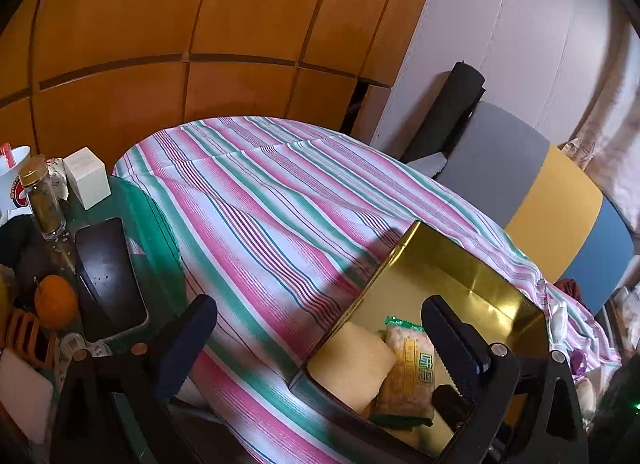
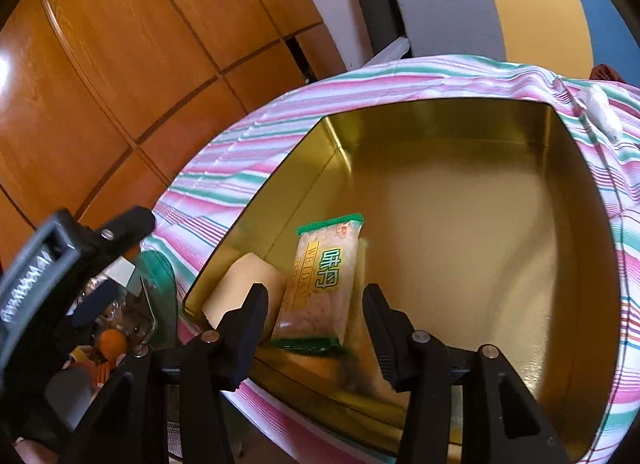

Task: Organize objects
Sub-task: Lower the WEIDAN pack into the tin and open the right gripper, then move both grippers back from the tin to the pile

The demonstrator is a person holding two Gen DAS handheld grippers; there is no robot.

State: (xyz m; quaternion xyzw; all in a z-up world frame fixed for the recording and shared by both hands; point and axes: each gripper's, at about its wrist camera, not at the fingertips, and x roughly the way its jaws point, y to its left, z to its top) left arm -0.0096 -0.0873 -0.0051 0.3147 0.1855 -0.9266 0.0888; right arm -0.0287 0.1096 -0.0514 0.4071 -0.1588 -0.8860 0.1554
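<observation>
The right gripper (image 2: 314, 304) hangs over the gold tin (image 2: 460, 200) with its jaws parted and nothing pinched; the green-edged snack packet (image 2: 316, 288) lies loose on the tin floor beside a pale yellow block (image 2: 244, 284) (possibly a sponge), likely a fresh drop. The left gripper (image 1: 320, 320) gapes wide and empty above the striped cloth (image 1: 260, 192), probably waiting to fetch from the cluttered glass table (image 1: 160, 216).

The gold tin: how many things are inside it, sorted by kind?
Inside the gold tin:
Snack packet with green ends: 1
Pale yellow block: 1
Total: 2
</observation>
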